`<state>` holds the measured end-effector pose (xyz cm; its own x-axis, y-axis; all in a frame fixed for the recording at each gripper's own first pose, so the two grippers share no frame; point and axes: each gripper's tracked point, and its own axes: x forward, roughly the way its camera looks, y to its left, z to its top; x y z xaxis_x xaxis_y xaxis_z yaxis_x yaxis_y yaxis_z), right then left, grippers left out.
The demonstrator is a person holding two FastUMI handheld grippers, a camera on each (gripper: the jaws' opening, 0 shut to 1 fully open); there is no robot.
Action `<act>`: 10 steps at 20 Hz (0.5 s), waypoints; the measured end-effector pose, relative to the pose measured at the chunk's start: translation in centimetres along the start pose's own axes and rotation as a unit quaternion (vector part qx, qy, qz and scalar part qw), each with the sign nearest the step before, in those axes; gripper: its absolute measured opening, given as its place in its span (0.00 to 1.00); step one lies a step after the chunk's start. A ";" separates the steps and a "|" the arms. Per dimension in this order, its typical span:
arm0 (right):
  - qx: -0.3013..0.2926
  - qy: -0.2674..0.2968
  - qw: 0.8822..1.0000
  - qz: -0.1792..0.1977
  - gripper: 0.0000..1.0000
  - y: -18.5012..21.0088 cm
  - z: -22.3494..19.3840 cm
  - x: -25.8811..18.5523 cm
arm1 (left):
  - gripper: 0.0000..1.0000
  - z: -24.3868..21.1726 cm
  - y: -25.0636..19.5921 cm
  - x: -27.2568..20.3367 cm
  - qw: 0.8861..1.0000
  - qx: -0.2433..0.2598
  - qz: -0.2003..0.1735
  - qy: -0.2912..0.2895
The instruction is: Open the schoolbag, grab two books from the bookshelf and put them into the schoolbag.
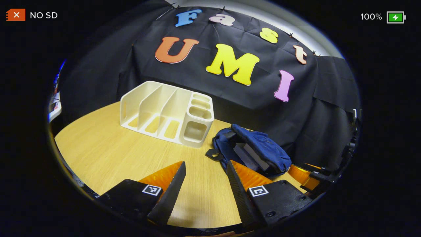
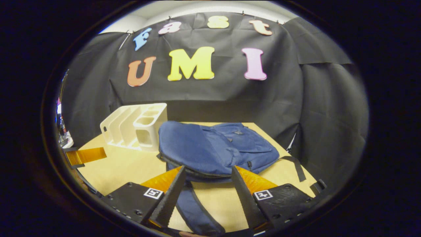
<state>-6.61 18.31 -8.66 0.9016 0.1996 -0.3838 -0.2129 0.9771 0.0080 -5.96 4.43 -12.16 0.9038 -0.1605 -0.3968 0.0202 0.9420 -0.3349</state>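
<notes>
Wooden worktop (image 1: 108,148) carries an empty bookshelf (image 1: 167,112) and the schoolbag (image 2: 217,148) — books (image 1: 251,154) apparently inside already. Left gripper (image 1: 205,171) and right gripper (image 2: 207,176) hover, jaws released — task looks nearly done.

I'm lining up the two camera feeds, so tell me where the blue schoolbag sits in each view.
Left gripper view: the schoolbag lies right of centre on the table, just beyond the left claw's right-hand finger.
Right gripper view: the schoolbag lies at centre, just beyond the right claw.
Shared landmark: the white bookshelf, left of the bag in both.
</notes>
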 end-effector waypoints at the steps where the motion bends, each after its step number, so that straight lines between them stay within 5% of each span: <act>1: -0.003 -0.023 1.000 -0.002 0.86 -0.4 0.7 -1.0 | 0.82 0.9 -0.3 -0.9 1.000 0.012 -0.009 -0.016; 3: 0.005 -0.068 0.998 -0.009 0.86 -1.7 2.1 -2.4 | 0.81 2.8 -0.4 -1.8 0.998 0.041 -0.013 -0.050; 6: 0.033 -0.100 0.994 -0.004 0.85 -1.9 3.6 -3.6 | 0.82 5.1 2.9 -2.5 0.993 0.057 0.054 -0.092; 10: 0.010 -0.108 0.994 0.003 0.92 -1.5 3.3 -5.0 | 0.82 5.8 1.5 -3.3 0.991 0.060 0.031 -0.114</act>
<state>-9.51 16.06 -3.73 0.9607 0.2149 -0.1757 -0.2131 0.9766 0.0291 -6.44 8.14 -6.38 0.9775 -0.0428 -0.2064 -0.0006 0.9786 -0.2056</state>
